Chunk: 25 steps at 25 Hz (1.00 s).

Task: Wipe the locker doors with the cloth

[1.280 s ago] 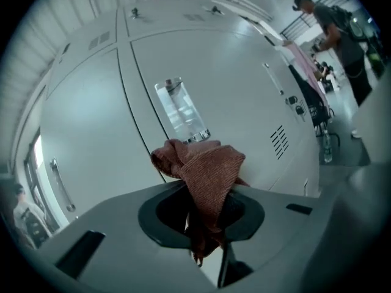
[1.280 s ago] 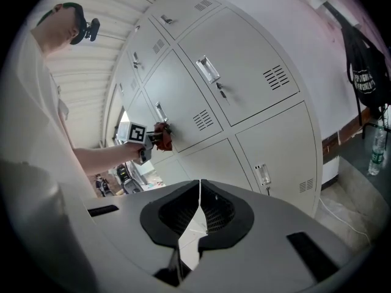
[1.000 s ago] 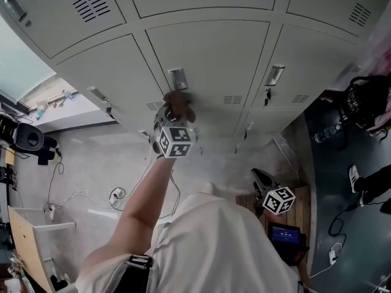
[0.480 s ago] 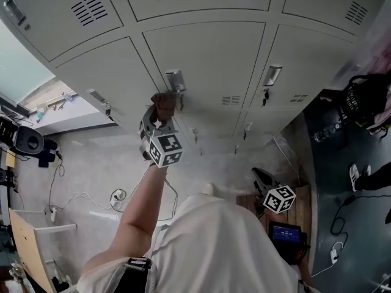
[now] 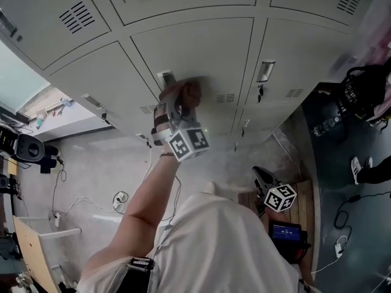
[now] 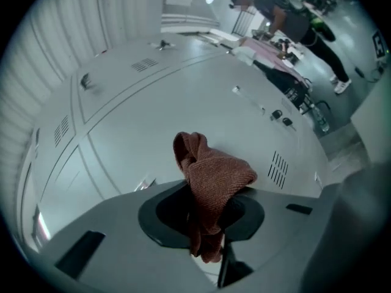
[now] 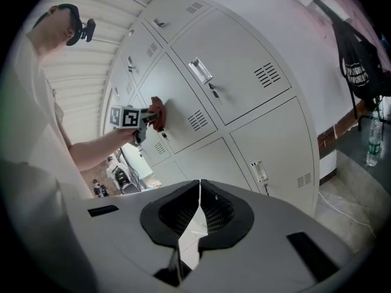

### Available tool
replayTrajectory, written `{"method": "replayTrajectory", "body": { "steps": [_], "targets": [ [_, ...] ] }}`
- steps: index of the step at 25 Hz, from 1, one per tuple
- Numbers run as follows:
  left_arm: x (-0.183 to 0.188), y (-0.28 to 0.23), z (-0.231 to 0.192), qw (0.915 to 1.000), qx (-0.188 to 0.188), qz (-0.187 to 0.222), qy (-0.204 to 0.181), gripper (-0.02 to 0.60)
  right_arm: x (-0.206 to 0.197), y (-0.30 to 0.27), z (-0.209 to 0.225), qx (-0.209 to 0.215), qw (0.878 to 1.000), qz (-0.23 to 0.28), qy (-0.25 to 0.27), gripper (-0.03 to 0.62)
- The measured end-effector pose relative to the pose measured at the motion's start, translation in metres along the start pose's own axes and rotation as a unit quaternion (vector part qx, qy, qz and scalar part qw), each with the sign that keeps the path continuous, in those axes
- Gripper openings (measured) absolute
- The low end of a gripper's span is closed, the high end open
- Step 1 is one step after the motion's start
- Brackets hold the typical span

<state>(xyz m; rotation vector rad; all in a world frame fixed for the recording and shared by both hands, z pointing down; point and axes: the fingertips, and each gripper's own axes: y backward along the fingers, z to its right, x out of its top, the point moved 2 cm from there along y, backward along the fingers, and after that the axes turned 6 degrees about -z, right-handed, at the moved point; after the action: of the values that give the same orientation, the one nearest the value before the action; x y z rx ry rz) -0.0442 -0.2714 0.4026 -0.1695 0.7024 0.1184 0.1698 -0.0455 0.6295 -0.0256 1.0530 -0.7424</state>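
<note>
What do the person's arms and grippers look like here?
The left gripper and right gripper have grey moulded bodies and black jaws. Each carries a white cube with black square markers. The person wears a white short-sleeved shirt.

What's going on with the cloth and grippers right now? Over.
Left gripper shut on cloth. Right gripper shut, empty, held back from lockers. Cloth up against locker door, beside the handle. Nothing else in the way.
</note>
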Motion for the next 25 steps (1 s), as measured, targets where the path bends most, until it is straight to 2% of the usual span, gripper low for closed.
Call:
{"method": "replayTrajectory", "body": {
  "steps": [2, 4, 7, 11, 15, 17, 22, 25],
  "targets": [
    [0.033, -0.002, 0.023, 0.9986, -0.019, 0.034, -0.036, 0.077, -0.003, 0.004, 0.002, -0.007, 1.000, 0.004, -0.005, 0.020],
    [0.064, -0.005, 0.048, 0.9956, -0.046, 0.064, -0.051, 0.077, -0.004, 0.008, 0.004, -0.013, 1.000, 0.009, -0.011, 0.020],
    [0.100, -0.014, 0.087, 0.9904, -0.091, 0.089, -0.055, 0.077, -0.004, 0.016, 0.006, -0.025, 0.999, 0.021, -0.017, 0.020],
    [0.126, -0.027, 0.126, 0.9839, -0.147, 0.094, -0.041, 0.077, -0.005, 0.032, 0.012, -0.045, 0.998, 0.036, -0.029, 0.020],
    [0.150, -0.028, 0.088, 0.9847, -0.119, 0.121, 0.038, 0.077, -0.007, 0.044, 0.020, -0.060, 0.996, 0.044, -0.041, 0.020],
    [0.148, -0.026, 0.065, 0.9835, -0.110, 0.125, 0.072, 0.077, -0.007, 0.045, 0.023, -0.062, 0.996, 0.044, -0.045, 0.020],
    [0.101, -0.018, 0.020, 0.9797, -0.089, 0.108, 0.143, 0.077, -0.002, 0.027, 0.016, -0.043, 0.998, 0.033, -0.033, 0.020],
    [0.065, -0.012, -0.013, 0.9796, -0.065, 0.086, 0.170, 0.077, 0.001, 0.013, 0.009, -0.024, 0.999, 0.019, -0.022, 0.020]
  ]
}}
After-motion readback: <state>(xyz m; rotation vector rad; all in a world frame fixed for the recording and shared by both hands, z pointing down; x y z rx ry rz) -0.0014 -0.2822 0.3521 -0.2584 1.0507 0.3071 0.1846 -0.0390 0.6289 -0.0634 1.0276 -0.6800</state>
